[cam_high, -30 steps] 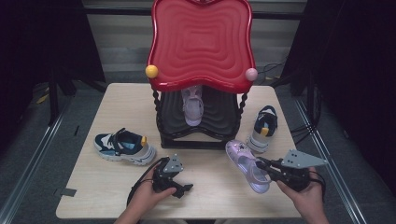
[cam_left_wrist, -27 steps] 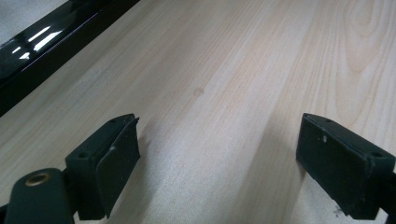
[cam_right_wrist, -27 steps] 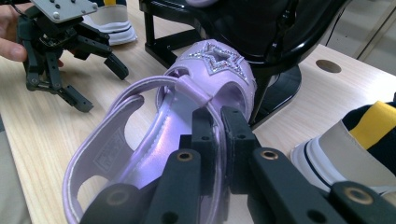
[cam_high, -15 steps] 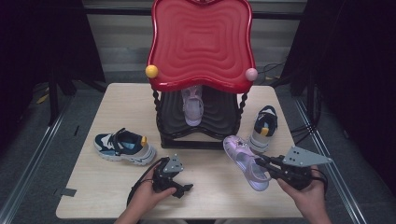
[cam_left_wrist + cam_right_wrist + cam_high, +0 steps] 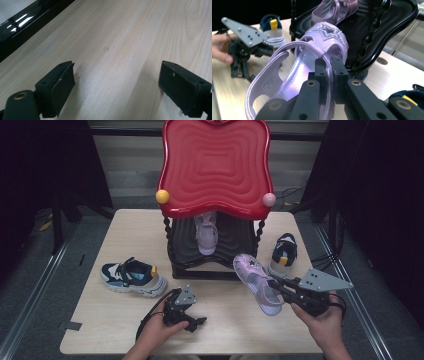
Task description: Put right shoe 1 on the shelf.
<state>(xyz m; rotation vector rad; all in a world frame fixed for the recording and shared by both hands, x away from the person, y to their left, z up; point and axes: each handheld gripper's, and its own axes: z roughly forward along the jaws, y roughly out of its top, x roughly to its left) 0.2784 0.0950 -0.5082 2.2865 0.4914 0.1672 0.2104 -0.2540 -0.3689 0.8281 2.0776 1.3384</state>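
I am lifting the purple sandal (image 5: pixel 256 282) at lower right, my right gripper (image 5: pixel 276 285) clamped on its side; next it needs steering onto the black shelf (image 5: pixel 220 251) beside its mate

Sandal (image 5: pixel 257 282): translucent lilac, a silver glitter star on the toe strap. Second sandal (image 5: pixel 205 231) at 12 o'clock of it: same lilac. Stand (image 5: pixel 215 165): glossy red top with concentric ripples, black lower shelf and twisted posts, one yellow knob, one pink. Sneaker (image 5: pixel 132 277) at 9 o'clock: navy, white, teal, yellow tab. Counter (image 5: pixel 135 230): pale wood grain. Both grippers' jaws are black.
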